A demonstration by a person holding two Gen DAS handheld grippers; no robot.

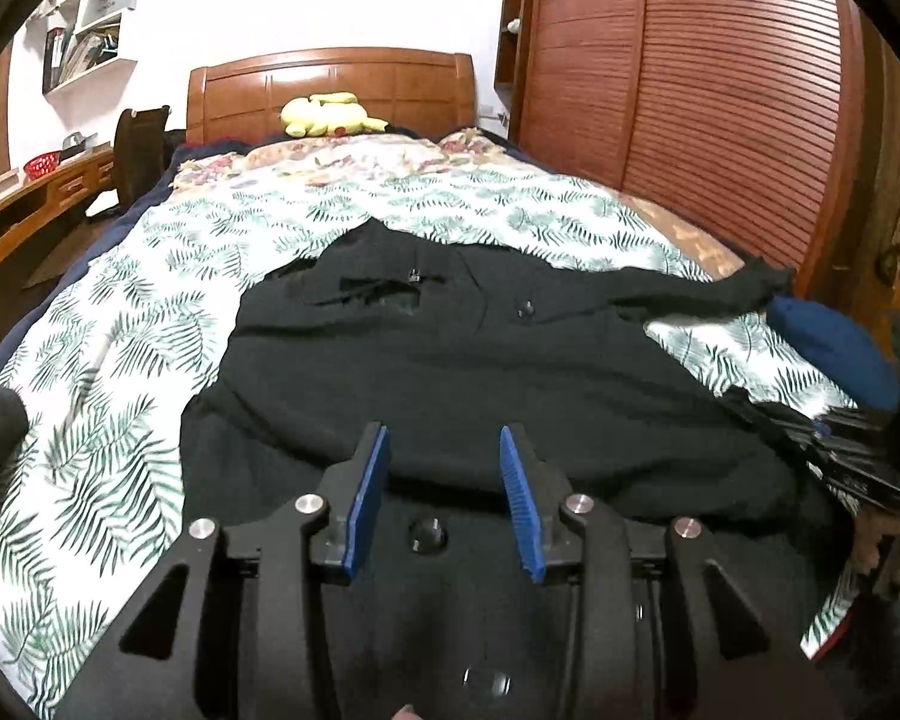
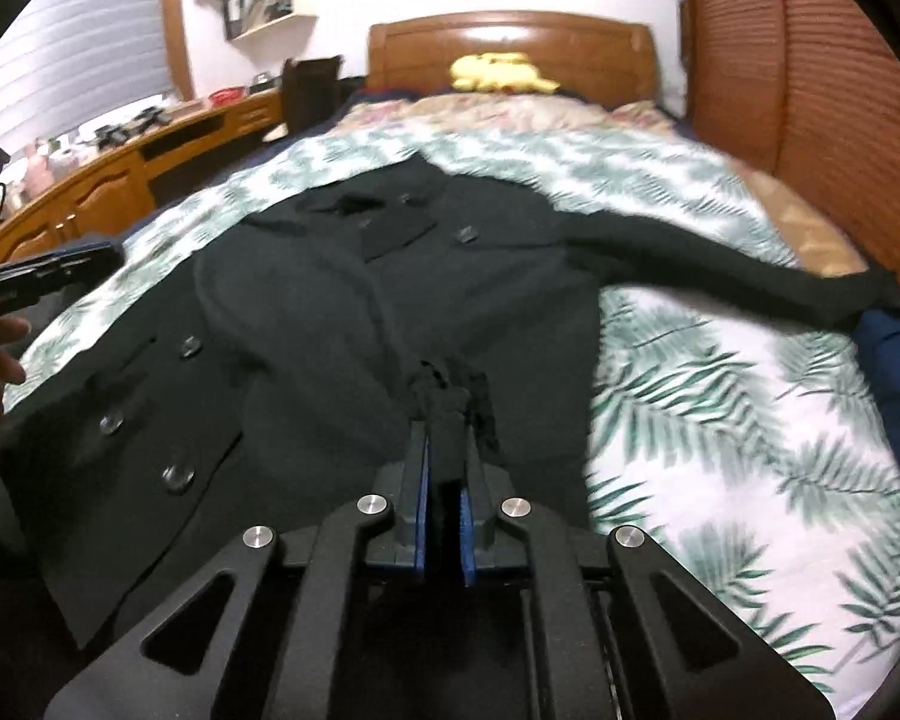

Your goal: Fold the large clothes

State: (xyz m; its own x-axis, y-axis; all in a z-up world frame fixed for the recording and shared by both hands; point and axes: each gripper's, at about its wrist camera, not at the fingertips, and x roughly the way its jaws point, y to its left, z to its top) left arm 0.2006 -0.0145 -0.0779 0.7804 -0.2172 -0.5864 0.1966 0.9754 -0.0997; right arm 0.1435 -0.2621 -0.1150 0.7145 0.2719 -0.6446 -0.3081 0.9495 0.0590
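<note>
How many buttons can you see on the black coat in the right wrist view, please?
6: three down the coat's left front panel, three near the collar. Folds may hide others.

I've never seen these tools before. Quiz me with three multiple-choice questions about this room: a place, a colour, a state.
1. Where is the yellow plush toy?
A. by the headboard
B. on the desk
C. on the floor

2. What colour is the coat?
A. red
B. black
C. white

3. How is the right tool?
A. wide open
B. out of sight
C. shut on the coat

A: it lies against the headboard.
B: dark cloth on the leaf-print bedspread.
C: black fabric is pinched between its pads.
</note>
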